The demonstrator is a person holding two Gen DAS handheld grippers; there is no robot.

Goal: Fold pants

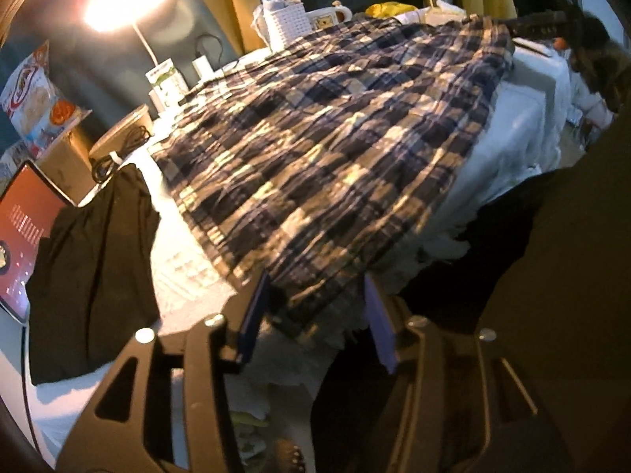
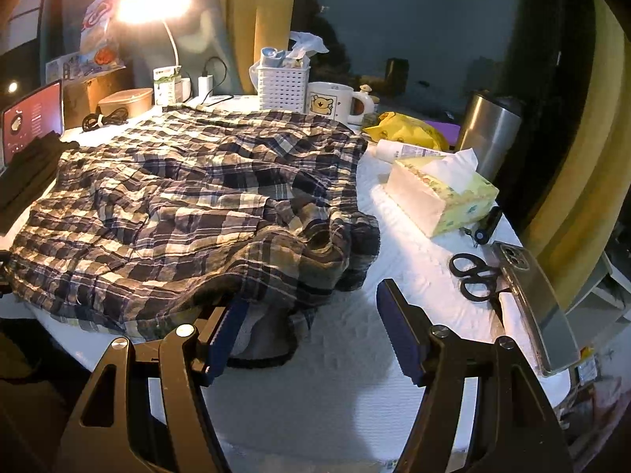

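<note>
Navy-and-cream plaid crinkled cotton pants (image 2: 189, 205) lie spread on the white padded table cover (image 2: 339, 362), rumpled waist end nearest the right gripper (image 2: 311, 327). Its fingers gape wide, holding nothing; left pad is tucked under the hem w/ cloth between the fingers, prob. lining up a grip. Left gripper (image 1: 315, 315) is also wide open, empty, straddling the pants' near edge, likely so both ends lift together.

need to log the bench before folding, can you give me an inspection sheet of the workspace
surface: white padded table cover, crowded along its edges
job's things: plaid pants spread out, rumpled near the right gripper
clutter: tissue box, scissors, phone, mug, white basket, black garment
grippers: left gripper open at pants edge; right gripper open
cables: black coiled cord, charger plugged in
surroundings: lit lamp, laptop, yellow curtain
</note>
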